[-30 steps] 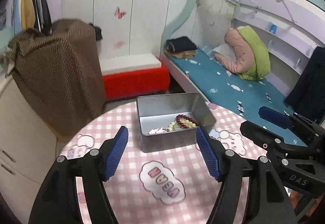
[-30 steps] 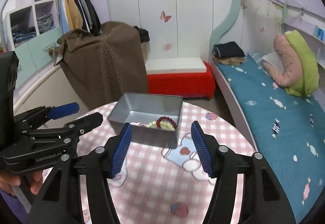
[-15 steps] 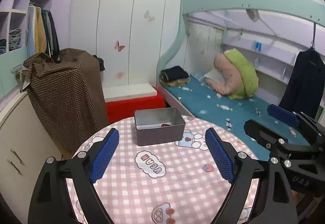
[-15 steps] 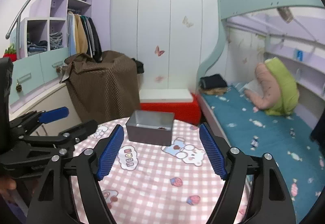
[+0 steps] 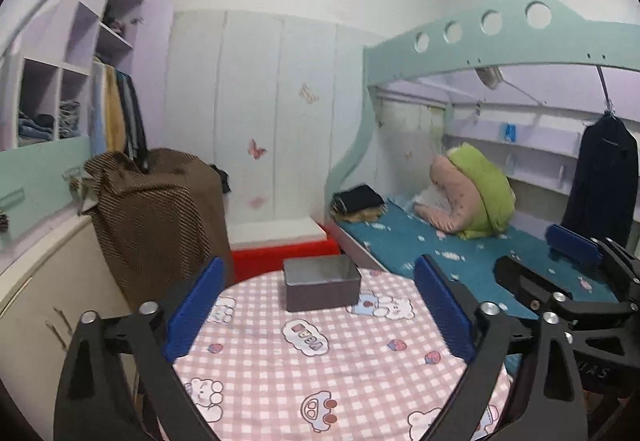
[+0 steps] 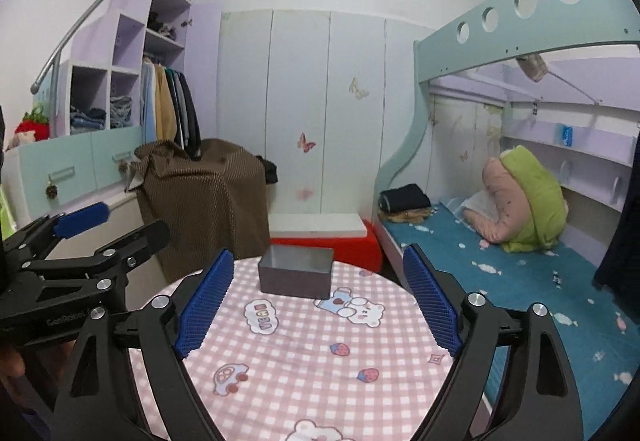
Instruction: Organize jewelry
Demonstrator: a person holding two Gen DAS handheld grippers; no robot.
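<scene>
At the far left stands a purple shelving unit (image 6: 120, 69) with folded clothes and a rail of hanging garments, and beside it a bulky shape draped in brown cloth (image 5: 160, 217). In front, a round table under a pink checked tablecloth (image 5: 340, 361) printed with bears and strawberries fills the foreground. The left gripper (image 5: 316, 311) hovers above the near part of the table with its blue-padded fingers spread wide and nothing between them. At the table's far edge sits the grey metal tin (image 5: 322, 287), open at the top; its contents are hidden from this low angle, so the jewelry cannot be seen. The right gripper (image 6: 318, 303) hangs likewise, fingers parted and empty, with the tin framed between them farther off. Behind lies a red bench (image 6: 324, 245), and to the right a bunk bed (image 6: 520, 269) with a teal mattress.
</scene>
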